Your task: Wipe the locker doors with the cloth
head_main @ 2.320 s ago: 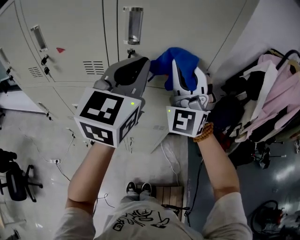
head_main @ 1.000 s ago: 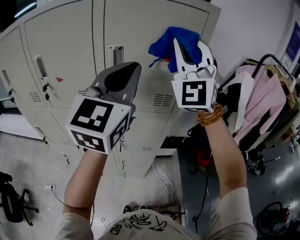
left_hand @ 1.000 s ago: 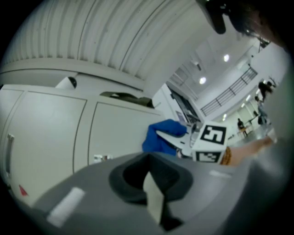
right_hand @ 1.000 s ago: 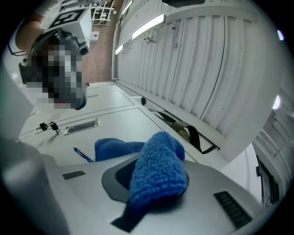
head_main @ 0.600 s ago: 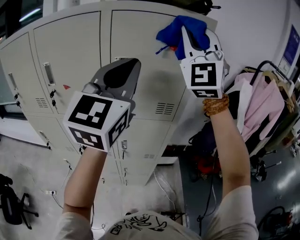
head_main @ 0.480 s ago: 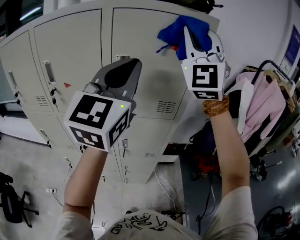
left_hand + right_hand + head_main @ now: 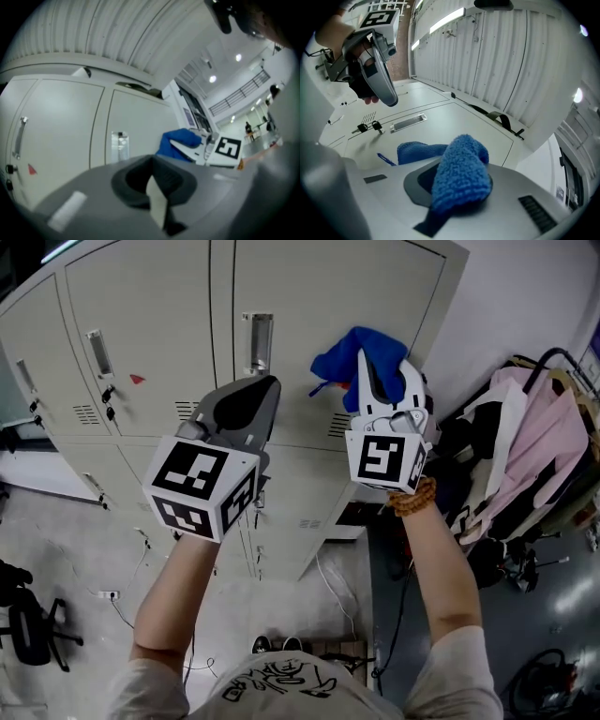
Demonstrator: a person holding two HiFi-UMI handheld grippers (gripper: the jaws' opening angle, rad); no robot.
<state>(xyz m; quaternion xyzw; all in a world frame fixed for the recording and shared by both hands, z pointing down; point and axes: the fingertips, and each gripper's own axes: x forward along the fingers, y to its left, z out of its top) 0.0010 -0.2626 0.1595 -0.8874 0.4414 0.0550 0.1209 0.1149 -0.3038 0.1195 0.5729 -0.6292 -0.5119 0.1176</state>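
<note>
The cream locker door [image 7: 319, 287] fills the upper head view, with a recessed metal handle [image 7: 257, 341] on it. My right gripper [image 7: 372, 362] is shut on a blue fluffy cloth [image 7: 342, 357] and holds it against the door to the right of the handle. In the right gripper view the cloth [image 7: 461, 173] bulges out between the jaws, with the door [image 7: 454, 117] just beyond. My left gripper [image 7: 255, 390] is shut and holds nothing; it hovers left of the cloth, below the handle. The left gripper view shows the cloth [image 7: 180, 140] and the handle [image 7: 119, 145].
More locker doors [image 7: 131, 306] stand to the left, with handles and hanging keys [image 7: 108, 395]. A rack with pink clothing [image 7: 534, 446] stands close on the right. A black chair [image 7: 23, 615] and cables [image 7: 328, 577] are on the floor.
My right gripper has come down with the cloth from the door's top right corner to about handle height. The left gripper has stayed roughly in place.
</note>
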